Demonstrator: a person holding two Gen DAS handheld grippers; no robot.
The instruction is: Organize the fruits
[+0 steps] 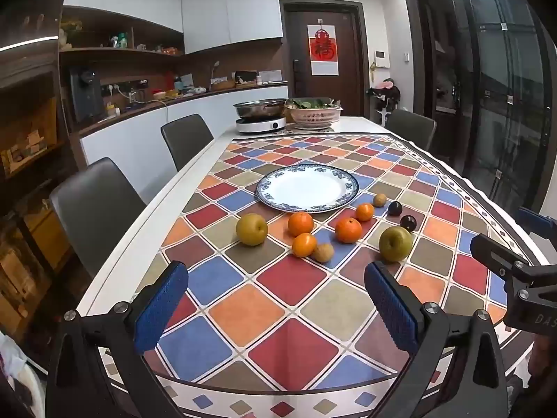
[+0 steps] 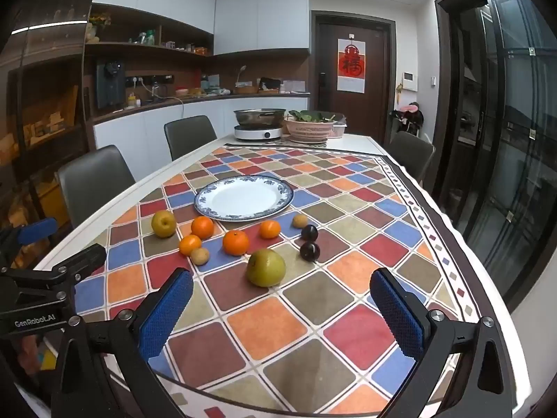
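An empty white plate with a blue rim (image 1: 351, 188) (image 2: 287, 196) sits mid-table. In front of it lie loose fruits: a yellow pear (image 1: 251, 229) (image 2: 163, 223), a green pear (image 1: 395, 244) (image 2: 266, 267), several oranges (image 1: 348, 230) (image 2: 235, 242), two small brown fruits (image 1: 322, 253) (image 2: 200, 256), and two dark plums (image 1: 408, 223) (image 2: 310, 251). My left gripper (image 1: 276, 308) is open and empty, near the table's front edge. My right gripper (image 2: 282, 313) is open and empty, just in front of the green pear.
A chequered tablecloth (image 1: 289, 278) covers the table. At the far end stand an induction cooker with a steel pan (image 1: 260, 118) and a pink basket of greens (image 1: 313, 113). Grey chairs (image 1: 94, 205) line the left side, and one is at the far right.
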